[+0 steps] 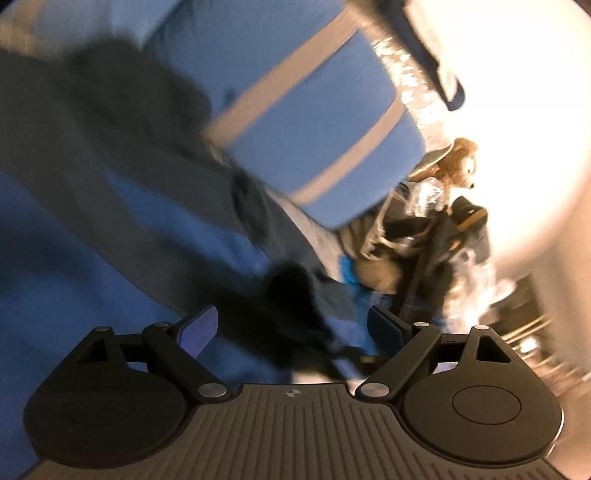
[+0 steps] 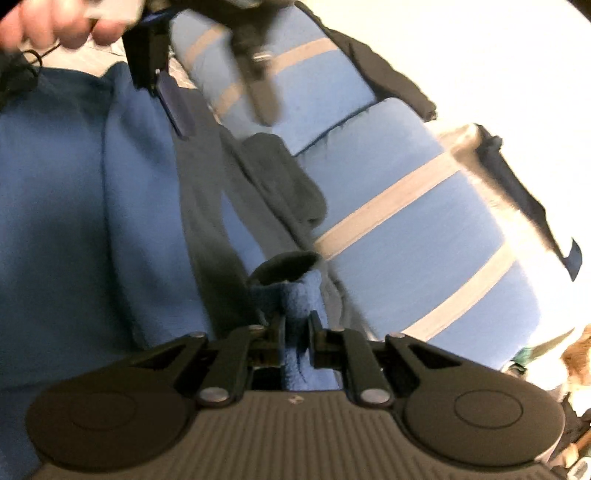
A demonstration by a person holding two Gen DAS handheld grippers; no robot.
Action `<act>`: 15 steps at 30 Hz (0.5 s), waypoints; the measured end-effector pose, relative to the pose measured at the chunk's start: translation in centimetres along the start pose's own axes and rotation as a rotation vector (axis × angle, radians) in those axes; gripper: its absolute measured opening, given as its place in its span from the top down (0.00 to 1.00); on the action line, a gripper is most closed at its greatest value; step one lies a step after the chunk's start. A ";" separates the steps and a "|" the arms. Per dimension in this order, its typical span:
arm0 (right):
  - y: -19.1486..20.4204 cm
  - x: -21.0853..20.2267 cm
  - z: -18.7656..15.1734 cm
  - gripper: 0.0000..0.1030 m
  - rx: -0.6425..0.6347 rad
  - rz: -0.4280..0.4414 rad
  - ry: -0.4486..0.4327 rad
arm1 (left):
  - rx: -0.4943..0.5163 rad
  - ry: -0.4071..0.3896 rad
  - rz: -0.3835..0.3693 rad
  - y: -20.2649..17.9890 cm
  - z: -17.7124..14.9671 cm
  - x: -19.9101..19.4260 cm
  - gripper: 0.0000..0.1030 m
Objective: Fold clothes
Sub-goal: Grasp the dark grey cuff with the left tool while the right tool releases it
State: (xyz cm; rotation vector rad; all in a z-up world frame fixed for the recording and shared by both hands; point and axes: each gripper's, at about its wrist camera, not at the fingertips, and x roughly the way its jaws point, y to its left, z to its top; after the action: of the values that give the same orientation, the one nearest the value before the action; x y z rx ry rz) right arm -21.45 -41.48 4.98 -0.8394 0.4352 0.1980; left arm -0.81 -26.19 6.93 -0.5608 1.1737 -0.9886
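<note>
A blue fleece garment (image 2: 55,203) with a grey part (image 2: 207,206) lies spread on the bed. My right gripper (image 2: 295,325) is shut on a bunched fold of the blue fleece (image 2: 299,295); a dark cuff (image 2: 284,266) sits just beyond its tips. Higher in the right wrist view my left gripper (image 2: 225,123) hangs open over the grey part, held by a hand (image 2: 55,26). In the left wrist view the left gripper (image 1: 293,328) stands wide open above the blue fleece (image 1: 74,295) and grey cloth (image 1: 110,166). A dark blurred shape (image 1: 291,295) lies between its fingers, not pinched.
Blue pillows with beige stripes (image 2: 406,221) (image 1: 314,110) lie along the far side of the garment. Beyond them are a brown plush toy (image 1: 458,158), a heap of bags and plastic (image 1: 424,240), and a bright wall (image 1: 535,110). Both views are motion-blurred.
</note>
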 end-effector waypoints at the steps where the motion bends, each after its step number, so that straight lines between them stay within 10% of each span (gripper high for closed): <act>1: 0.1 0.0 0.1 0.89 0.002 -0.015 -0.002 | -0.057 0.030 -0.021 0.1 0.0 1.0 0.13; 11: 0.4 0.0 0.2 0.89 0.013 -0.070 -0.039 | -0.282 0.142 -0.124 1.3 -0.7 8.1 0.15; 15: 0.4 -0.1 0.2 0.89 0.005 -0.082 -0.055 | -0.304 0.136 -0.112 1.4 -0.9 8.6 0.30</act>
State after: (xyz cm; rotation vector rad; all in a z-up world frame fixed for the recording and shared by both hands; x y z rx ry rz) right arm -21.62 -41.06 4.89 -0.8433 0.3492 0.1438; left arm -0.60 -32.80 1.24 -0.8177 1.4392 -0.9607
